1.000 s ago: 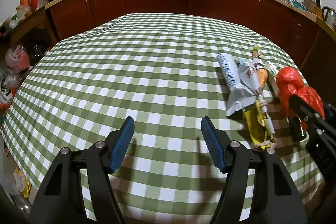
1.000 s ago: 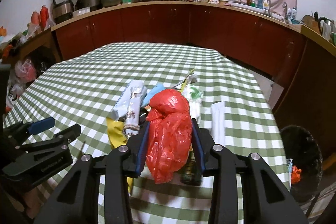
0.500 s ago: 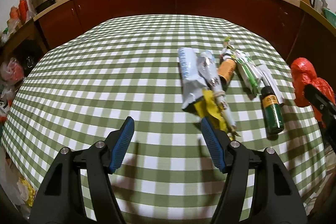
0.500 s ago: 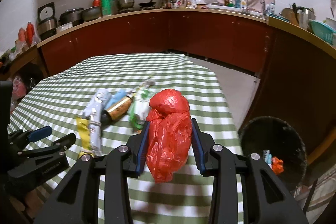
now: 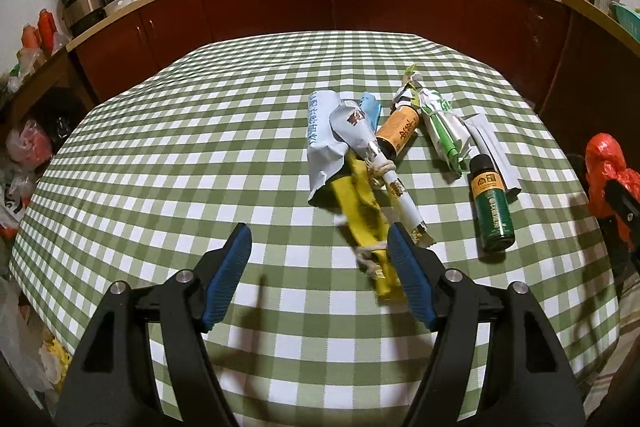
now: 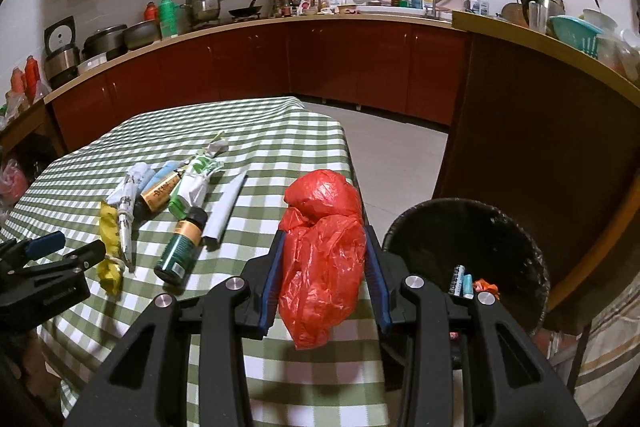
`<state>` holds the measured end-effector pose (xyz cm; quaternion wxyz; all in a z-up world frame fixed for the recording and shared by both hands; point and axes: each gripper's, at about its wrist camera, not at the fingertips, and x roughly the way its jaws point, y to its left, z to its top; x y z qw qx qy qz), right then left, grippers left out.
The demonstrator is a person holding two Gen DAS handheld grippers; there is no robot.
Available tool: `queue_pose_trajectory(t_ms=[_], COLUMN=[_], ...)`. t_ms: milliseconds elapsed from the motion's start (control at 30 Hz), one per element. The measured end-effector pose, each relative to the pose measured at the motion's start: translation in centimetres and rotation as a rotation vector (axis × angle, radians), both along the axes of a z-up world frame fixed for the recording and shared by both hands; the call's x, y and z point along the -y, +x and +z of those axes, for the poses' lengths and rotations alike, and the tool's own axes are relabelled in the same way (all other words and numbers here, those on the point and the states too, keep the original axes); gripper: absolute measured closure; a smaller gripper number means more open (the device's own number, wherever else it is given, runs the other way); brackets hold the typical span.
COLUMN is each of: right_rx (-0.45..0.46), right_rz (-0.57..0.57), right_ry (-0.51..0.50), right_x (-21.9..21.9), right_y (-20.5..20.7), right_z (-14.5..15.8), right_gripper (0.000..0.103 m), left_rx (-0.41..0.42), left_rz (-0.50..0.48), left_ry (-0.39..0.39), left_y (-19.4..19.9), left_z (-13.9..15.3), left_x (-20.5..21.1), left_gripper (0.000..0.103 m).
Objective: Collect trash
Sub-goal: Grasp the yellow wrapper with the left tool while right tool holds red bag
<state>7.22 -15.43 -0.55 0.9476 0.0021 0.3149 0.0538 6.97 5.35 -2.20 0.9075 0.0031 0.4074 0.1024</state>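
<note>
My right gripper (image 6: 325, 241) is shut on a crumpled red plastic bag (image 6: 324, 251), held over the table's right edge beside a black trash bin (image 6: 516, 227) that holds a few scraps. The bag also shows at the right edge of the left wrist view (image 5: 606, 171). My left gripper (image 5: 319, 241) is open and empty above the green checked tablecloth (image 5: 180, 155). Just ahead of it lies a pile of trash: a yellow wrapper (image 5: 360, 199), white wrappers (image 5: 324, 131), an orange-labelled bottle (image 5: 400, 133) and a green bottle (image 5: 491, 215).
Dark red kitchen cabinets (image 6: 320, 67) with pots and bottles on the counter run behind the table. A tall brown counter (image 6: 540, 131) stands right of the bin. Plastic bags (image 5: 28, 147) lie on the floor at the left. Tiled floor (image 6: 392, 155) lies between table and counter.
My right gripper has carried the red bag rightward off the pile to the table edge, bringing the bin into view. My left gripper has shifted right, toward the pile.
</note>
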Motion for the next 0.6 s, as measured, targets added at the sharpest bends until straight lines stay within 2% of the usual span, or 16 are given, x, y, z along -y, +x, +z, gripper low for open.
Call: queue_pose_trajectory(t_ms=[367, 433, 500, 533, 600], right_rx=[-0.014, -0.017, -0.018, -0.018, -0.022], right_rz=[-0.003, -0.003, -0.004, -0.004, -0.004], right_ry=[0.023, 0.027, 0.029, 0.03, 0.031], right_x=[1.3, 1.4, 1.4, 1.5, 1.6], right_y=[-0.2, -0.1, -0.1, -0.1, -0.1], right_z=[-1.0, -0.9, -1.0, -1.0, -1.2], right_gripper=[0.065, 0.065, 0.065, 0.065, 0.065], left_rx=[-0.042, -0.044, -0.048, -0.048, -0.049], left_rz=[-0.026, -0.031, -0.04, -0.054, -0.069], left_ry=[0.015, 0.003, -0.009, -0.024, -0.024], left_y=[0.1, 0.1, 0.1, 0.0, 0.0], left_z=[-1.6, -1.8, -1.9, -2.0, -1.9], left_x=[1.3, 1.3, 1.1, 1.1, 0.9], left_gripper=[0.034, 0.041, 0.055, 0.058, 0.07])
